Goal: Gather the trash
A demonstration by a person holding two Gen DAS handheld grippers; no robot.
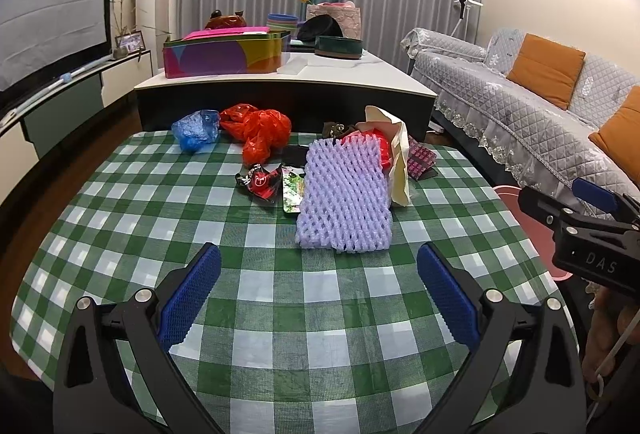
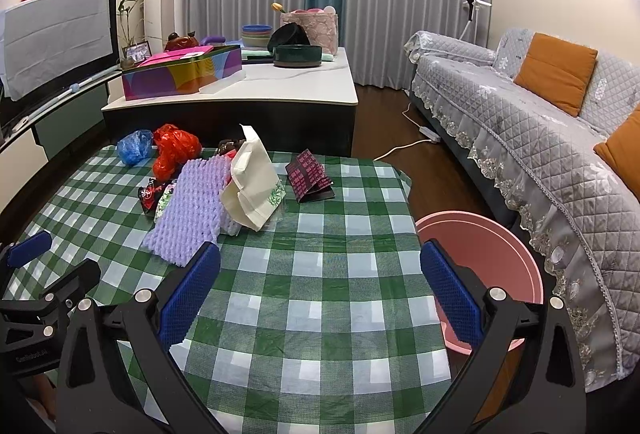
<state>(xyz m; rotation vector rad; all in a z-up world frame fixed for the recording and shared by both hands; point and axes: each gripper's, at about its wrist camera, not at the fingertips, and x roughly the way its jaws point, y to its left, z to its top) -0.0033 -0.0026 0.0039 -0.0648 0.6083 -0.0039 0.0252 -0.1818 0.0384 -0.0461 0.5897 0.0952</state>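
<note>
Trash lies on the far half of a green checked table [image 1: 280, 314] [image 2: 320, 294]: a lilac foam net [image 1: 346, 197] [image 2: 192, 209], a cream paper bag [image 1: 398, 157] [image 2: 252, 185], a red plastic bag [image 1: 260, 131] [image 2: 174, 149], a blue plastic bag [image 1: 196, 129] [image 2: 135, 146], a red-black wrapper [image 1: 262, 181] [image 2: 149, 193] and a maroon patterned packet [image 1: 420, 157] [image 2: 310, 177]. My left gripper [image 1: 319, 254] is open over the near table, short of the foam net. My right gripper [image 2: 320, 254] is open too, with nothing between its fingers. A pink basin [image 2: 488, 266] sits on the floor right of the table.
Behind the table stands a low white-topped coffee table [image 2: 280, 89] with a colourful box [image 2: 180, 73] and bowls. A grey quilted sofa [image 2: 540, 137] with orange cushions runs along the right. A covered TV [image 2: 60, 37] is at the left. A power strip and cord [image 2: 428, 133] lie on the floor.
</note>
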